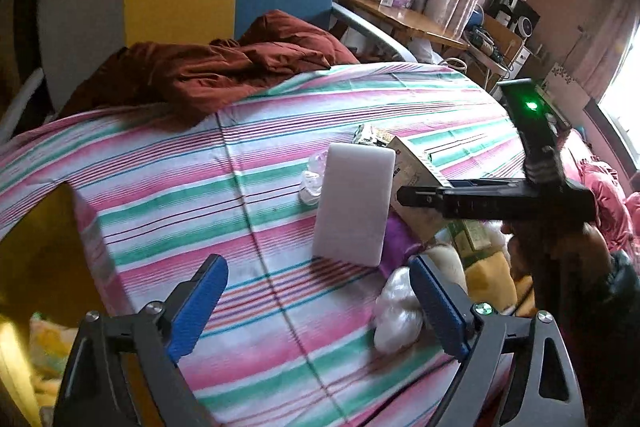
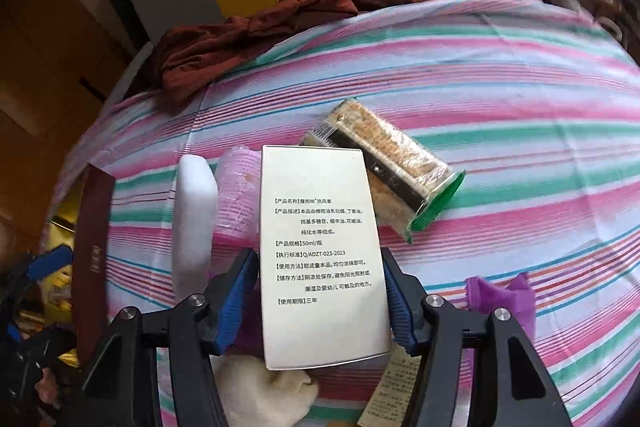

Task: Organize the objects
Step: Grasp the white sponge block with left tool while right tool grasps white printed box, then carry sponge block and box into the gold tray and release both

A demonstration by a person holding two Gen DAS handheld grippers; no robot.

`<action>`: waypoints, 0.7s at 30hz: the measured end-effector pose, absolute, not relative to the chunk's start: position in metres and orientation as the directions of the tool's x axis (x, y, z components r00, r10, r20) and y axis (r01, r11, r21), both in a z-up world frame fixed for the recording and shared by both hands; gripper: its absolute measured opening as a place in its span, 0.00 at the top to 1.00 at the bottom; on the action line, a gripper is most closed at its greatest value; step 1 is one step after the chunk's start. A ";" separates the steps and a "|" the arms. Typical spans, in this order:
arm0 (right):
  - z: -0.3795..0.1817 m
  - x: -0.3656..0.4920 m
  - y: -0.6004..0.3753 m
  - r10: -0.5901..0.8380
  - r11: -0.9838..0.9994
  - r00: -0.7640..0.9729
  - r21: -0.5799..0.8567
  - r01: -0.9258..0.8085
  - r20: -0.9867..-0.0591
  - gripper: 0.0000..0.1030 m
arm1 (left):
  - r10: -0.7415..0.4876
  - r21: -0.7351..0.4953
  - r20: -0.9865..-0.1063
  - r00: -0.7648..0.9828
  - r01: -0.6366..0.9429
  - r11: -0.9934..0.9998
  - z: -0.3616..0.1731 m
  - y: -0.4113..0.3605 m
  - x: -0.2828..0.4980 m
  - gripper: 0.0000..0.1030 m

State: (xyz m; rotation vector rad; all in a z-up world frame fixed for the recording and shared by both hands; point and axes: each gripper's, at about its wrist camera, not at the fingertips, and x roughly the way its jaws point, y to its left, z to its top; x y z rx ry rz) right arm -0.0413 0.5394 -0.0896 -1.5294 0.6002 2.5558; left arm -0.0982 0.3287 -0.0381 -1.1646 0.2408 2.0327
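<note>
Left wrist view first, reading across: the left gripper (image 1: 316, 303) hangs over the striped bedsheet (image 1: 168, 187) with its blue pads (image 1: 198, 307) spread wide and nothing between them, only bare cloth below. Just ahead of it a white flat slab (image 1: 352, 205) stands propped up on the sheet, with a crumpled clear plastic wrapper (image 1: 312, 183) beside it and a soft white bundle (image 1: 396, 311) close against the right-hand pad. Further right, the right gripper (image 1: 408, 195) shows side-on, reaching in over a printed white box (image 1: 412, 157). In the right wrist view, a dark red booklet (image 2: 92, 255) lies at the left edge of the bed, then the slab seen edge-on, then the box sitting squarely between the right gripper's (image 2: 320, 291) pads (image 2: 240, 291), which look pressed to both its long sides, so I judge it held. Beyond it a sealed snack packet (image 2: 394, 171) lies on the sheet and a purple scrap (image 2: 504, 291) sits at the right. The risk I see is the box: its faces are smooth and the grip is low on it, so a quick swing could let it pivot or slide out; and the open left gripper is near enough to topple the propped slab if it drifts forward
</note>
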 end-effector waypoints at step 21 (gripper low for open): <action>-0.075 -0.034 0.537 -0.052 -0.933 -0.536 0.233 -0.275 -0.842 0.51 | 0.521 -0.267 -0.839 -0.156 -0.715 -0.646 -0.095 0.393 -0.134 0.44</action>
